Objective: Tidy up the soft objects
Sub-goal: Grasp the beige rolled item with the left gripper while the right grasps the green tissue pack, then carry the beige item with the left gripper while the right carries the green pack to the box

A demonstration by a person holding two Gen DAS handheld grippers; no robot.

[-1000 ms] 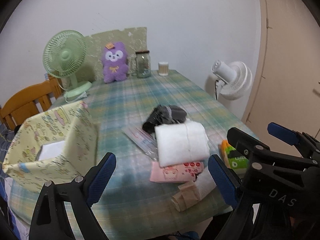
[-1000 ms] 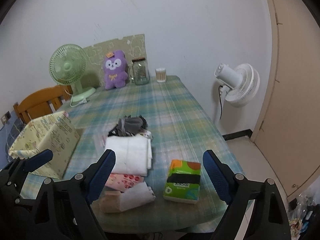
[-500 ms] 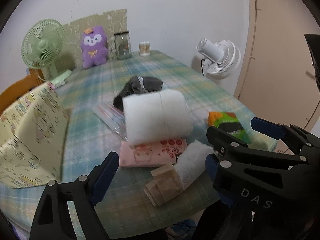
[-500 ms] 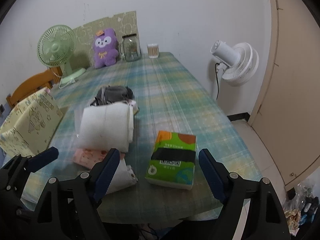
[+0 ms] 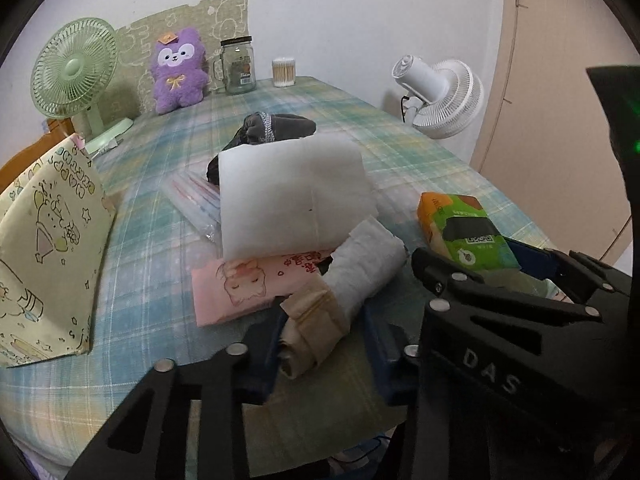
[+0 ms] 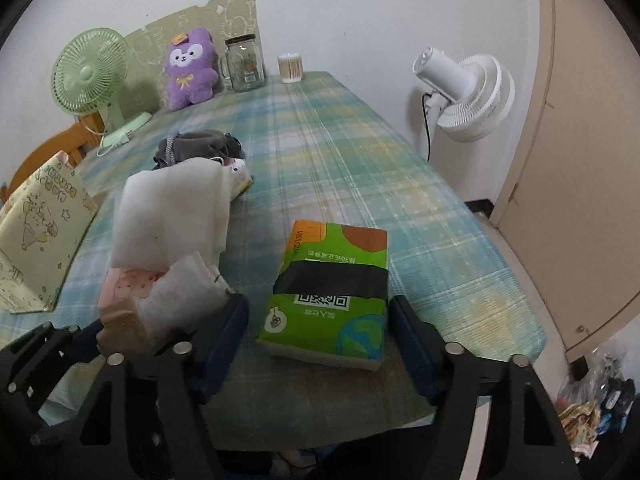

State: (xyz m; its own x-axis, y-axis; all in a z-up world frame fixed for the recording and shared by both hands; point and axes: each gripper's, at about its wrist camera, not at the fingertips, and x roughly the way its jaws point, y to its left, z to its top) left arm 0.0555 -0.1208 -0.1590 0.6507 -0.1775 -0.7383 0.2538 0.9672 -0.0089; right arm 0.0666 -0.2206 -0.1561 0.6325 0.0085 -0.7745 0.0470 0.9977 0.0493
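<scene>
- The left gripper (image 5: 320, 344) is sitting with its blue pads on either side of the rolled cloth (image 5: 344, 292), tan at the near end and grey-white beyond; its jaws have just been closing, and the left wrist view shows them pressing on the tan end.
- The right wrist view is showing that same roll (image 6: 168, 304) only from the side, half covered by the left gripper's black frame, so the grip cannot be judged from there.
- The right gripper (image 6: 320, 344) is straddling the near end of the green tissue pack (image 6: 332, 292) on the plaid tablecloth (image 6: 400, 184). Its jaws have just been closing, yet a gap is showing on each side, so they are standing apart and holding nothing.
- In the left wrist view the tissue pack (image 5: 464, 232) is partly hidden behind the right gripper's frame.
- The white folded pad (image 5: 292, 200) is lying over the pink printed pack (image 5: 248, 284), with a dark grey garment (image 5: 276, 128) behind; what sits under the pad is hard to make out.
- The yellow printed bag (image 5: 48, 248) is being cut off at the left edge of both views.
</scene>
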